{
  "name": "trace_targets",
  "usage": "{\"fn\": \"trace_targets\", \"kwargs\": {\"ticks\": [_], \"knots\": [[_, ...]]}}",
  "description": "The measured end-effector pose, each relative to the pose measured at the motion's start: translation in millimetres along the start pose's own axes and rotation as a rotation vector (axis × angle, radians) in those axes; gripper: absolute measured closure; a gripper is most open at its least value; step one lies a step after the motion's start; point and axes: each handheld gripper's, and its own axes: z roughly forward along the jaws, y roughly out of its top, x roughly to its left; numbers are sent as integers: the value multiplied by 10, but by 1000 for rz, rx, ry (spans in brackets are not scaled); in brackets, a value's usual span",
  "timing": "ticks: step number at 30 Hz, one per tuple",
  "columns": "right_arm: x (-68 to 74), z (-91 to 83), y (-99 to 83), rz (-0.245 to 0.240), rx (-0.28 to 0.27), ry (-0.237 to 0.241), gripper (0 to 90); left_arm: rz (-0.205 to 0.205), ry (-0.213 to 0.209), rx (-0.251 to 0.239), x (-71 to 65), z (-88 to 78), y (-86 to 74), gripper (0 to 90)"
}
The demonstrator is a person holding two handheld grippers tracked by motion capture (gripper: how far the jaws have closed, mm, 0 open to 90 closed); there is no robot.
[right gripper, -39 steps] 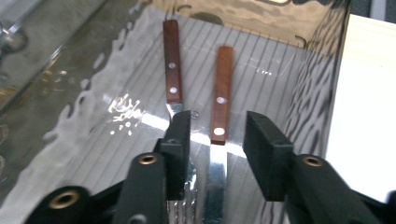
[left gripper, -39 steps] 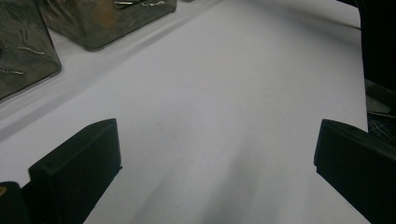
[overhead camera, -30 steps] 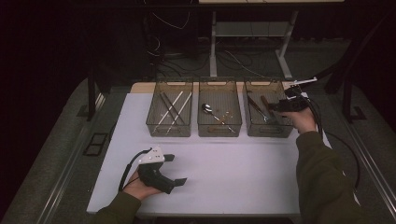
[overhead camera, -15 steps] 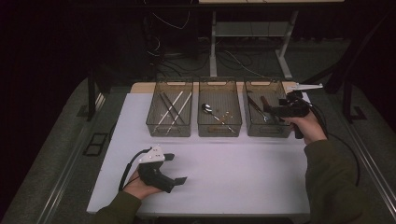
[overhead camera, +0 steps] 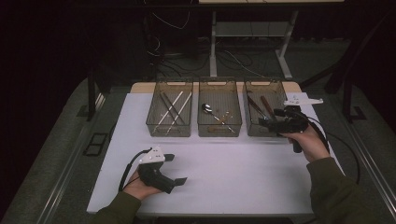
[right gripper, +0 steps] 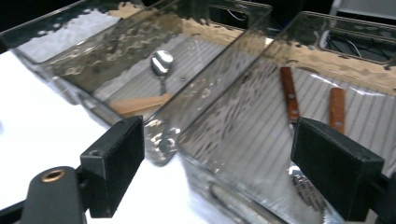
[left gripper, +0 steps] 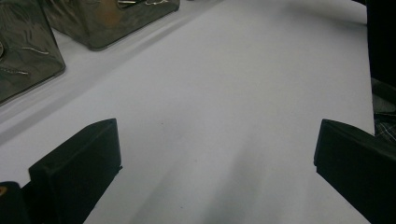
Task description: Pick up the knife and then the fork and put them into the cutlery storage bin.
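Note:
Three clear bins stand in a row at the back of the white table (overhead camera: 243,172). The right bin (overhead camera: 264,83) holds wooden-handled utensils (right gripper: 289,95), one of them a fork (right gripper: 306,189). A spoon (right gripper: 161,62) and a wooden handle lie in the middle bin (overhead camera: 219,80). My right gripper (overhead camera: 263,123) hovers at the right bin's near edge and points left; its jaws have just been opening, with nothing between them (right gripper: 224,158). My left gripper (overhead camera: 175,169) rests on the table near the front left, open and empty (left gripper: 215,158).
The left bin (overhead camera: 172,84) holds several long thin sticks (overhead camera: 173,108). Bare white table stretches between the bins and the near edge. Cables trail from both grippers. Dark floor and table legs lie beyond the far edge.
My right gripper has drawn back from over the right bin toward the near side. Its jaws stand wider now. The left gripper has stayed put.

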Motion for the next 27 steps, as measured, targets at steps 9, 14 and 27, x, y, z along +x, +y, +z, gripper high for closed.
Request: {"fn": "trace_targets", "kwargs": {"ticks": [9,14,27], "knots": [[196,-109,-257,-47,-2,40,153,-1,6,2,-7,-3,-4,0],[237,-159,-418,-51,-22,47,153,-2,6,4,-6,-2,-4,0],[437,-237,-777,-86,5,117,152,-3,7,3,-10,-7,-5,0]]}}
